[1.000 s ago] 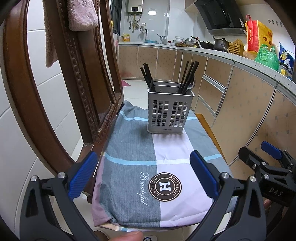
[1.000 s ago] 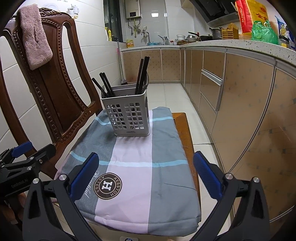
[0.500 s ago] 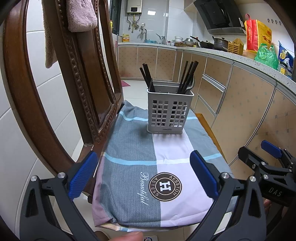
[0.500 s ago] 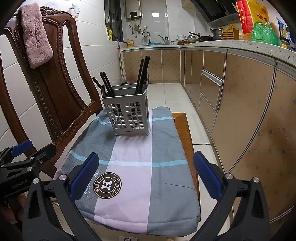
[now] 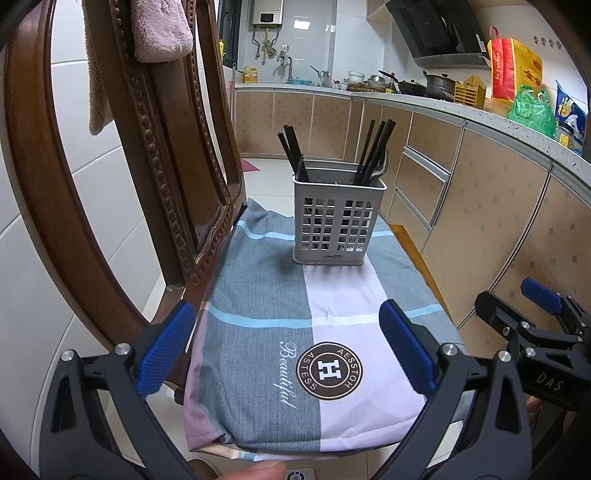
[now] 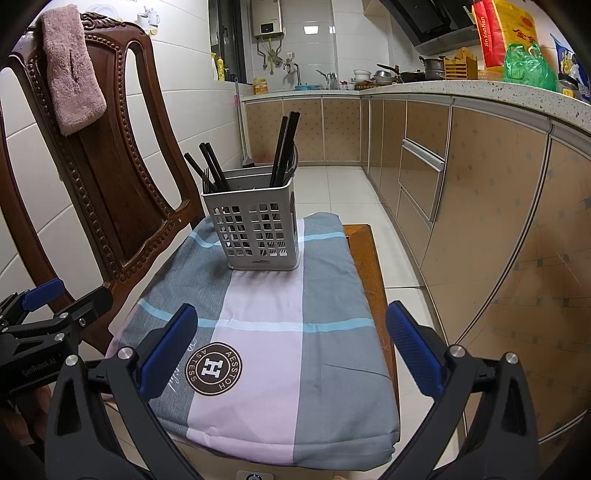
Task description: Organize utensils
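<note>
While the left gripper (image 5: 284,347) is hovering low over the near end of the checked cloth (image 5: 258,310), its blue-padded fingers (image 5: 164,347) are standing wide apart with nothing between them. Ahead of it, in the left wrist view, the grey utensil holder (image 5: 338,221) is standing upright at the far end of the cloth, well apart from the fingertips. Black chopsticks (image 5: 373,151) are leaning out of its right side, and another bunch (image 5: 291,151) is leaning out of its left corner. A carved wooden chair back (image 5: 155,122) is rising at the left with a pink towel (image 5: 159,29) hanging over it. The right gripper (image 5: 524,317) is showing at the right edge, beside the cloth.

From the right wrist view, the right gripper (image 6: 291,343) is likewise gaping wide and empty above the near edge of the cloth (image 6: 266,317). The utensil holder (image 6: 255,225) is sitting farther along the cloth, with chopsticks (image 6: 284,147) sticking up from its right part. The left gripper (image 6: 55,306) is appearing at the left edge, in front of the chair back (image 6: 107,162). Kitchen cabinets (image 6: 461,192) are running along the right.
</note>
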Tool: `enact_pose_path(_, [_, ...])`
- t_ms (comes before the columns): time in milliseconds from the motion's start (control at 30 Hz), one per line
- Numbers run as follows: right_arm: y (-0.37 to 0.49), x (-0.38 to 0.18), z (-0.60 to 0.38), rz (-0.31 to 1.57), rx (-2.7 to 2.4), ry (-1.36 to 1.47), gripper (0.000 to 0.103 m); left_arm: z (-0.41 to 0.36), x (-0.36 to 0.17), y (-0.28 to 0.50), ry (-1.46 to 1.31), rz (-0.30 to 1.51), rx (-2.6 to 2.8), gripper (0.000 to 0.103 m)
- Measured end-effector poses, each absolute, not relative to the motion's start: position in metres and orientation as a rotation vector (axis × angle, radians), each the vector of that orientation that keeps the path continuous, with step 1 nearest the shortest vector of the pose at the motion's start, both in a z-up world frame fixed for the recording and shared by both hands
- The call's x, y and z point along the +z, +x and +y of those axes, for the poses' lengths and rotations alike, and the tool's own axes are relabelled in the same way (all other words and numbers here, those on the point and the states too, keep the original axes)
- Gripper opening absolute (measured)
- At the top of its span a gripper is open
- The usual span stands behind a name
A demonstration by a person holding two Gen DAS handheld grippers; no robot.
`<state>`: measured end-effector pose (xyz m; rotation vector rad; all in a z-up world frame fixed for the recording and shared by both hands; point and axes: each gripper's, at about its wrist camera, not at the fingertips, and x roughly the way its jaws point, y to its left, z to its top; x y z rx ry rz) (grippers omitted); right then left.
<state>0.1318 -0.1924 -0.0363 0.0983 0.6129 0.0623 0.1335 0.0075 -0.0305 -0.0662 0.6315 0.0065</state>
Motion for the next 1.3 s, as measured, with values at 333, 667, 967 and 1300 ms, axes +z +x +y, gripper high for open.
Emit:
enact_pose_path(333, [0.1315,-0.0366,-0.1927,0.61,0.061,0.097,0.1,0.0065,-0.0323,0.1341,-0.061,0.635,0.003,0.099])
enact_pose_path(667, [0.1314,-0.0366,-0.1939,0.611,0.061,0.098,0.1,0.0068,-0.033,0.1341,-0.062,0.636,0.003,0.099])
enact_pose_path(967, [0.1316,-0.0365,-0.1936,0.613,0.062,0.098,0.1,0.007,-0.0335,0.1343,-0.061,0.637,0.004,0.099])
enact_pose_path(1300, [0.1315,-0.0367,-0.1938,0.613,0.061,0.097,0.1,0.0093,-0.0338,0.1352,-0.059,0.635,0.003,0.099])
